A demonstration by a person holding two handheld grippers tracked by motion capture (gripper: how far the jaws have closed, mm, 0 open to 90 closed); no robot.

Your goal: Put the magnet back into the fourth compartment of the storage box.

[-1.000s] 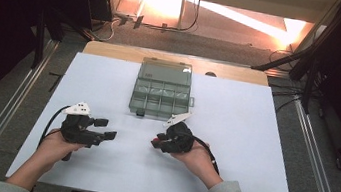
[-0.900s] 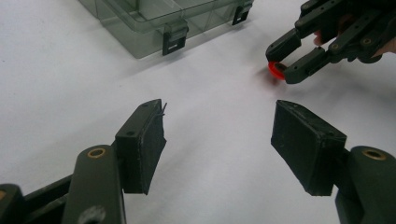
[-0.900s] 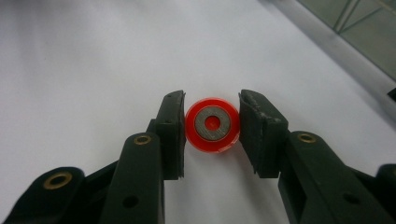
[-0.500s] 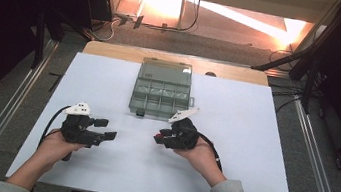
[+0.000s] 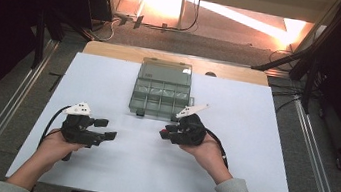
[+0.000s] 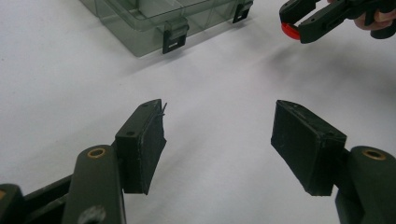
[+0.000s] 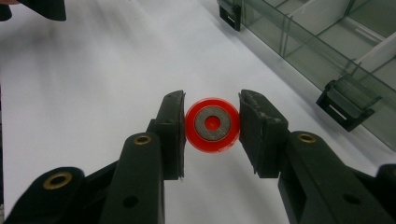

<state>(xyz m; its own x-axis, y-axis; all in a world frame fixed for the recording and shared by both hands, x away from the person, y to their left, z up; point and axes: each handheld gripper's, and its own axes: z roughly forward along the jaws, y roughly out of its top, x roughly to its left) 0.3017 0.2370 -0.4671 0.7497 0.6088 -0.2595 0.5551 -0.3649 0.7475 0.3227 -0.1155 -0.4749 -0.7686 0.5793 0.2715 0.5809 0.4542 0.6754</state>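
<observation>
Right gripper (image 7: pixel 211 122) is pinching a red round magnet (image 7: pixel 212 124) just in front of the clear compartment box (image 5: pixel 161 94), while the left gripper (image 6: pixel 217 135) is sitting wide open and empty nearby.

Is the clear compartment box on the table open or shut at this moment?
Open. The compartment box has its lid laid back flat behind it, its dividers are uncovered, and the front latches hang loose. The compartments in view look empty.
</observation>
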